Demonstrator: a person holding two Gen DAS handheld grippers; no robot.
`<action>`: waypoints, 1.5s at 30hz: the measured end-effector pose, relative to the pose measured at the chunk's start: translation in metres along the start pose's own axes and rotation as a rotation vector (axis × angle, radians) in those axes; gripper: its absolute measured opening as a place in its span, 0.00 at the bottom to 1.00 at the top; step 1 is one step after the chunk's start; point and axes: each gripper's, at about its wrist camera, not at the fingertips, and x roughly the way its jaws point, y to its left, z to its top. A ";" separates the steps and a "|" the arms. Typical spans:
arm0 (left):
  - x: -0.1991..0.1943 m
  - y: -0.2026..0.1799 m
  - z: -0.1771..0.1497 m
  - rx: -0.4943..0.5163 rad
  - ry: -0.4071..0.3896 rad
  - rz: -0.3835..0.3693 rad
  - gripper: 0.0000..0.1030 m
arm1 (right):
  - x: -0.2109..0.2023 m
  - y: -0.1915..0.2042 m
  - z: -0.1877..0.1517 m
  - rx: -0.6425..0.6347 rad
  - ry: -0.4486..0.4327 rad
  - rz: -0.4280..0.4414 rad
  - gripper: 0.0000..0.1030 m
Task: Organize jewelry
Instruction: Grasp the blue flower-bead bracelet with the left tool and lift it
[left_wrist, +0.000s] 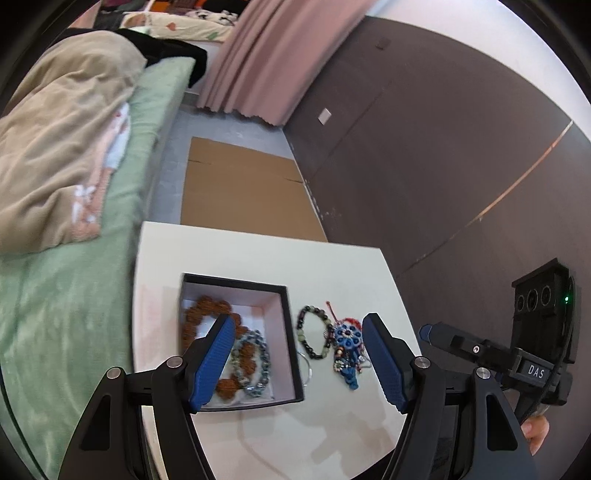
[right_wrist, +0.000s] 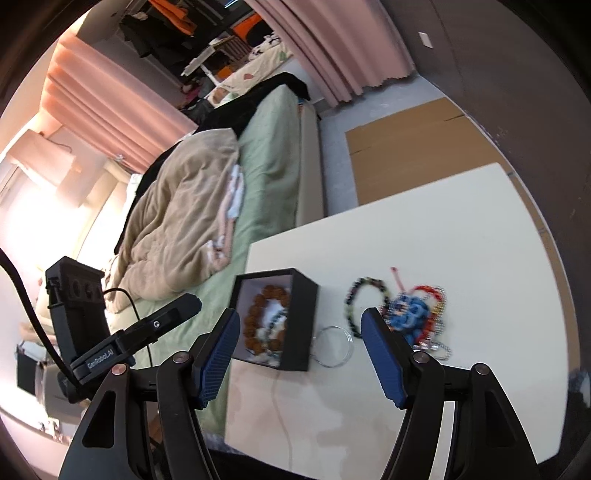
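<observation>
your left gripper (left_wrist: 299, 362) and right gripper (right_wrist: 297, 354) tilt down over the white table (left_wrist: 332, 258), jaws wide, empty; bracelets (left_wrist: 316, 332) lie lower centre, beside the black box (left_wrist: 236, 280).

We count one black box (left_wrist: 236, 284) on one white table (left_wrist: 258, 254); two bracelets inside it, one brown (left_wrist: 207, 314), one grey-blue (left_wrist: 255, 362); one dark-green bracelet (left_wrist: 314, 332) outside; one clear ring (right_wrist: 334, 345); one tangled blue-red heap (left_wrist: 347, 350), pieces uncountable.
</observation>
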 end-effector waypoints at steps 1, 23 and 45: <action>0.004 -0.004 -0.001 0.007 0.006 0.001 0.70 | -0.001 -0.004 0.000 0.005 0.000 -0.011 0.67; 0.122 -0.096 -0.021 0.151 0.281 0.072 0.49 | -0.033 -0.113 -0.002 0.194 0.030 -0.100 0.67; 0.191 -0.108 -0.036 0.230 0.380 0.305 0.29 | -0.027 -0.158 -0.001 0.262 0.073 -0.096 0.67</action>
